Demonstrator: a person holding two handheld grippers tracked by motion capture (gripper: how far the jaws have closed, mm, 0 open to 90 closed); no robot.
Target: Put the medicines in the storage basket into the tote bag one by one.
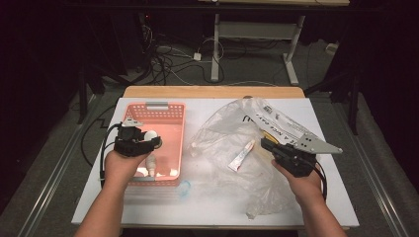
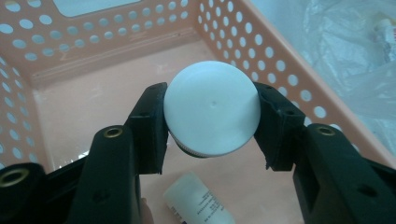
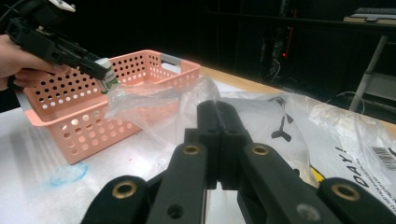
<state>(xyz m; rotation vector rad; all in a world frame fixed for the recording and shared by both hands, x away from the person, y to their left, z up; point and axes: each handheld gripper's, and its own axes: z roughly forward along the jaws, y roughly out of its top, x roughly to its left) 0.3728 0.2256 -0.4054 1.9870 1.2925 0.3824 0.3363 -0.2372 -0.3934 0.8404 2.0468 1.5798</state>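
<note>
Closest to me are my two forearms, coming up onto the white counter (image 1: 217, 202) from its near edge. On the left, my left tongs (image 2: 211, 119) hang over the pink perforated basket (image 1: 170, 114), part-way open and clamped on a small jar with a round white cap (image 2: 212, 106); the pads press on either side of the cap, and the jar is held clear of the basket floor. Below it, on that floor, lies a white tube-like bottle with small print (image 2: 198, 203), and the high view shows a couple more pale items at the basket's near end. Just right of the basket, a faint blue ring (image 1: 184, 187) marks the counter. Further right a clear plastic bag (image 1: 222, 128) is spread out, crumpled, with a small white tube (image 1: 241, 155) lying in it. On the far right, my right tongs (image 3: 217, 122) are fully closed, pinching the bag's thin film where it bunches beside the printed panel (image 1: 281, 126).
</note>
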